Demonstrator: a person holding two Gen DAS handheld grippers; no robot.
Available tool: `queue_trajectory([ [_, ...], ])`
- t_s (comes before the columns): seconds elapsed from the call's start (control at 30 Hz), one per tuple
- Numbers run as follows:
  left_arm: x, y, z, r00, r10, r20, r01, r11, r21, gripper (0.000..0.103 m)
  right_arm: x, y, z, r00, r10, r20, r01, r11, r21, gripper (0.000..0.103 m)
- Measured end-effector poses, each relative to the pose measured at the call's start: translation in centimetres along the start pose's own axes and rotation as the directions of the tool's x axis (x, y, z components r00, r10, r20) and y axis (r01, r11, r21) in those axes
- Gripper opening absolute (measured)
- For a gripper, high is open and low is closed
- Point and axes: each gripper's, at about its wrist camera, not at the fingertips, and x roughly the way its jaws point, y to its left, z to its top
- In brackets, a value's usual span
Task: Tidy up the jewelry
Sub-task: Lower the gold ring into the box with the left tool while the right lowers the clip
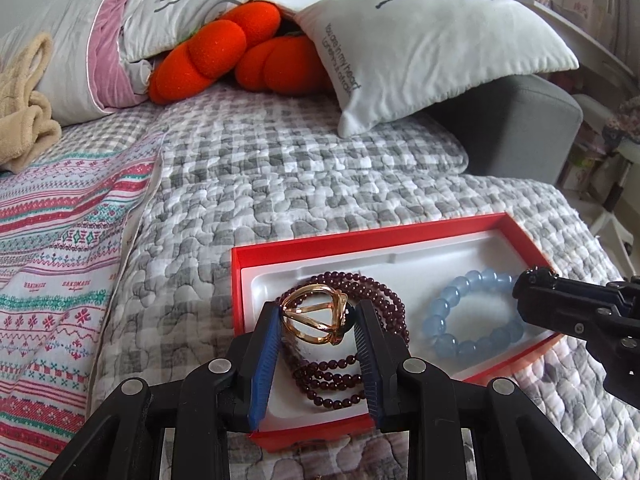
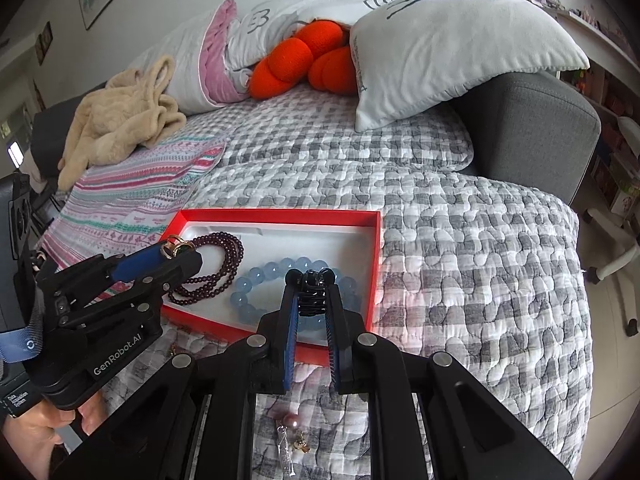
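Left wrist: gold ring (image 1: 316,314) btwn fingers (image 1: 269,344)

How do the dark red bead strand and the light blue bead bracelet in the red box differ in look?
The dark red bead strand has many small, dark beads, while the light blue bead bracelet has fewer, much larger, pale translucent beads. The strand is looped into several rounds lying together; the bracelet forms one single ring. The strand lies at the box's left end in the left wrist view, the bracelet further right. Both lie flat on the white liner of the red box.
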Motion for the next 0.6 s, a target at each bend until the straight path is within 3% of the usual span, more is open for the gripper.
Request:
queue_trajectory([
  [0.13,0.0,-0.1,0.0,1.0,0.004,-0.002,-0.004,1.0,0.004,0.032,0.0,0.0,-0.1,1.0,0.0,-0.001,0.0,1.0,-0.002,0.014],
  [0.23,-0.3,-0.3,0.0,1.0,0.004,-0.01,-0.004,1.0,0.006,0.048,0.0,0.0,0.0,1.0,0.0,-0.002,0.0,1.0,-0.003,0.014],
  [0.6,-4.0,0.3,-0.7,1.0,0.021,-0.01,-0.021,0.999,0.025,0.068,0.7,0.1,0.4,1.0,0.008,-0.012,-0.008,1.0,-0.003,0.014],
])
